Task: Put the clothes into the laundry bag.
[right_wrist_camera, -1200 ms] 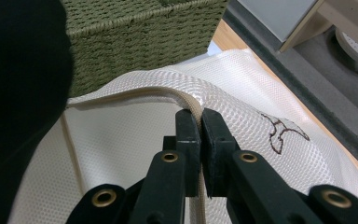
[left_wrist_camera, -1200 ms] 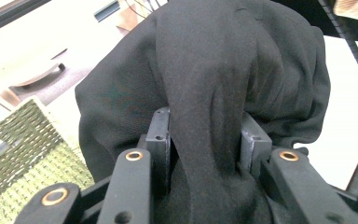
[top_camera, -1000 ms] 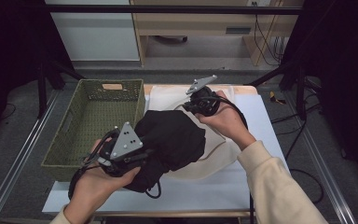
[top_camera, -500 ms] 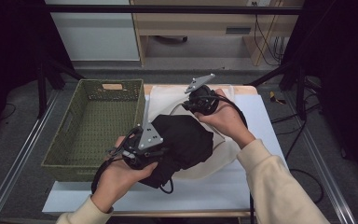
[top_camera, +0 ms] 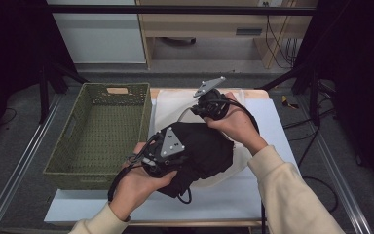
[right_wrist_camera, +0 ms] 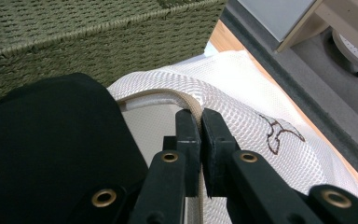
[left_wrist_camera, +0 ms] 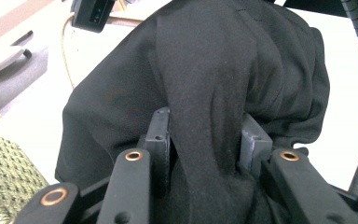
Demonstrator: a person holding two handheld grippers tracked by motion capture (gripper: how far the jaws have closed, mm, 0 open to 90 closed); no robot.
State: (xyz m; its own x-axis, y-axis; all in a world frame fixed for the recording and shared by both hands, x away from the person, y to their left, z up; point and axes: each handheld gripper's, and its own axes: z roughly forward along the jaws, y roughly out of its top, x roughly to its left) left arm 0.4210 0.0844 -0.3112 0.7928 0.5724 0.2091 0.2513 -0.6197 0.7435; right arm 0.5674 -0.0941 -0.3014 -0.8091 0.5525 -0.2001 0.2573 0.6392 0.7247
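Your left gripper (left_wrist_camera: 204, 140) clamps a fold of the black garment (top_camera: 204, 148) at mid-table. Your right gripper (right_wrist_camera: 200, 122) pinches the beige rim of the white mesh bag (right_wrist_camera: 242, 121), just right of the green basket (top_camera: 97, 129). Likely stuffing step: next, feed the garment deeper inside.

Left tool (top_camera: 171, 148) grips the black garment (top_camera: 204, 151) (bunched) over a white mesh bag (top_camera: 173, 105), beside a green basket (top_camera: 100, 131).
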